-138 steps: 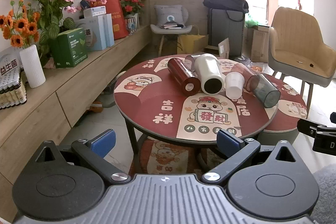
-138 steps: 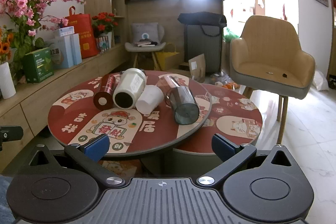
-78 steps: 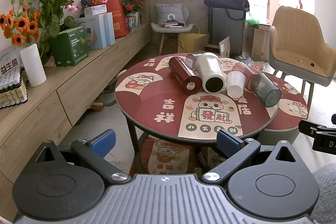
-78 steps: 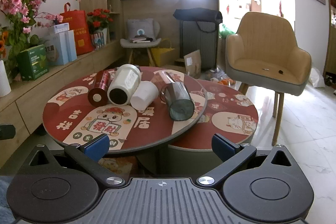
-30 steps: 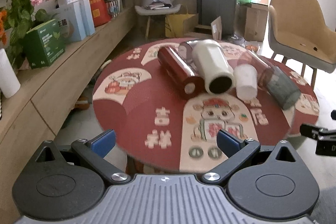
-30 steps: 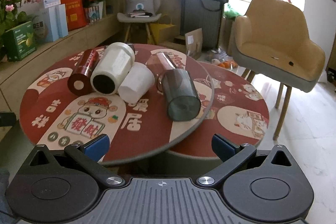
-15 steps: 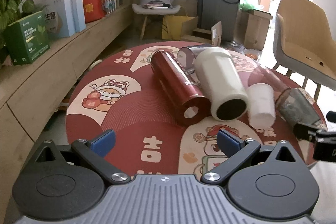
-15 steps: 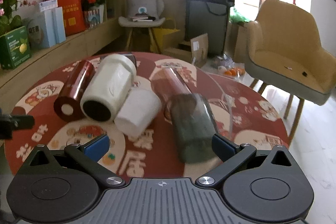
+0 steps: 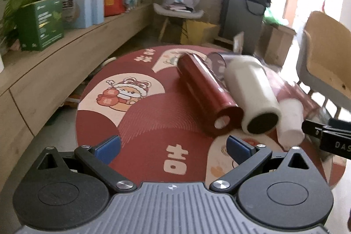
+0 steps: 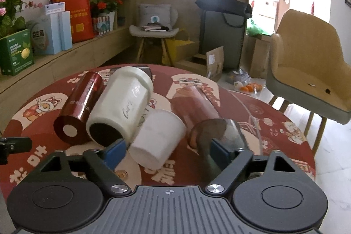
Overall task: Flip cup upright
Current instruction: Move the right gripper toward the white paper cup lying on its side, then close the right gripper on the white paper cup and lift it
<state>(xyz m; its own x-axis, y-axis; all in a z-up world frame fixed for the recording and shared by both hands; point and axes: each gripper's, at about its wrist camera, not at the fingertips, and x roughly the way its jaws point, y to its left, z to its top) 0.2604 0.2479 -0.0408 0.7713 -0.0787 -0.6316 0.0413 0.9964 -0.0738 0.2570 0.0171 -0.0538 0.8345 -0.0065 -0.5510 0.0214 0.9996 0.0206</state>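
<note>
- Filling most of both views, the round red table (image 10: 274, 122) with cartoon prints is much nearer than it was a second ago; both tongs have closed in on it, so I judge the reach is nearly done and the grasp not yet made.
- Standing far right, the tan armchair (image 10: 307, 63) is well clear of the work.
- Lying on their sides in a tight row on the table are the cups; none is upright, so the flip is still ahead.
- Largest is the cream tumbler (image 10: 122, 106), its dark mouth facing the near edge, touching the red metallic tumbler (image 10: 80, 102) on its left.
- To the right lies a clear pink tumbler (image 10: 193, 102), with a smoky grey cup (image 10: 221, 131) at its near end, blurred.
- Smallest, between the cream tumbler and the pink one, is the white paper cup (image 10: 156, 138), base toward the camera; it sits closest to the right tongs, so I take it as the target.
- The right gripper (image 10: 167, 152) is spread wide and holds nothing; its blue pads (image 10: 114, 151) straddle the paper cup's near end, close to the cream tumbler and the grey cup, which could be nudged as it closes.
- The left gripper (image 9: 173, 145) is also wide open and empty, low over bare table left of the red tumbler.
</note>
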